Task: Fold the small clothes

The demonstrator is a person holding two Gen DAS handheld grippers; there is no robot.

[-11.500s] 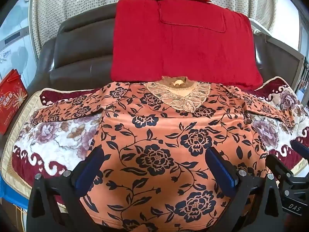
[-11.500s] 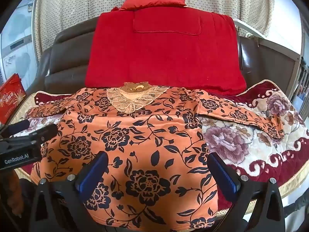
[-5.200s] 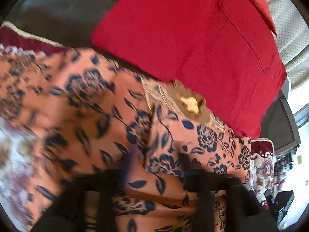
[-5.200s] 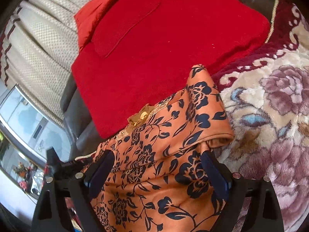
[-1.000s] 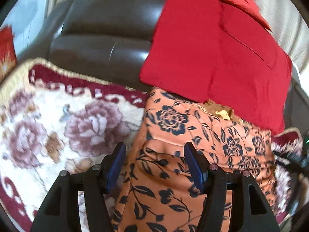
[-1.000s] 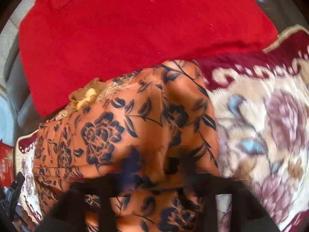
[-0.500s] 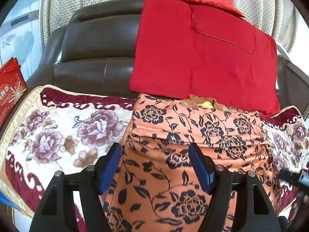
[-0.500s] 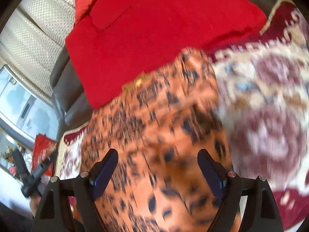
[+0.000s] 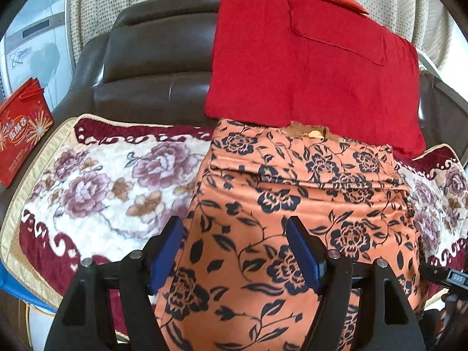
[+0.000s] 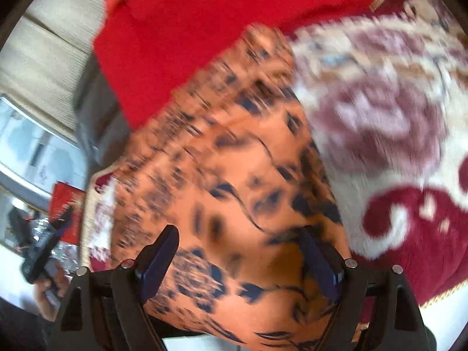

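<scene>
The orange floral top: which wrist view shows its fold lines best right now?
The left wrist view. The top is sharp there, with both sleeves folded in and a crease across the chest, below the red blanket. The right wrist view is smeared by motion: the top is only a blurred orange mass, its edges unreadable.

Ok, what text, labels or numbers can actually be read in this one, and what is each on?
Red gift bag: large light characters, look Chinese, too distorted to read.
White appliance: faint grey logo, not legible.
Right gripper edge in the left wrist view: small white marking, too small to read.
Right wrist view: motion-blurred, nothing readable.
Orange floral top: no text.
</scene>
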